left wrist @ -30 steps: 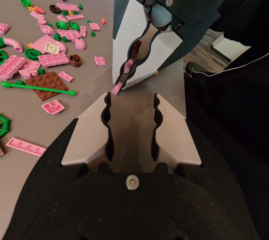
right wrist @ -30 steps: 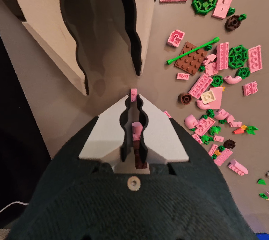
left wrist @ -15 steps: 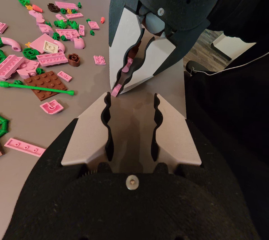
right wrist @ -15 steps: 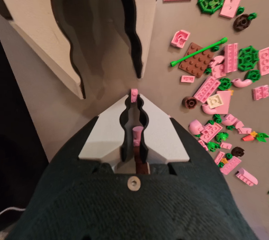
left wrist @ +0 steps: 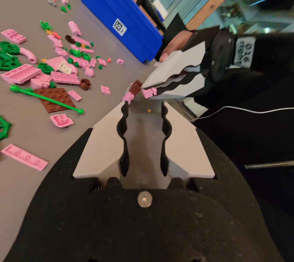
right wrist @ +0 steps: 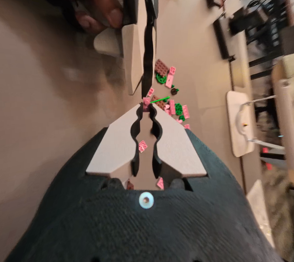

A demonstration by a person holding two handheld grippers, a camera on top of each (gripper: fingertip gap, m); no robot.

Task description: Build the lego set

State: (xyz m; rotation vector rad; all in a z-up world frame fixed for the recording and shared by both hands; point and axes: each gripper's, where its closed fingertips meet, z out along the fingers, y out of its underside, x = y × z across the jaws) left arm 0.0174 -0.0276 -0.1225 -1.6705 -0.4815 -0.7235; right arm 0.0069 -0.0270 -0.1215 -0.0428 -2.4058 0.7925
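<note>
Our right hand-held gripper (right wrist: 146, 106) pinching a small pink brick (right wrist: 146, 103) at its tips, our left hand-held gripper (left wrist: 144, 105) spread wide and empty, a brown-and-pink piece (left wrist: 132, 92) between them above the grey table (left wrist: 31, 132), loose bricks (left wrist: 52, 70) scattered left

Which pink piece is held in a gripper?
The small pink piece pinched at the right gripper tips. All other pink pieces, like the long flat plate, lie on the table.
</note>
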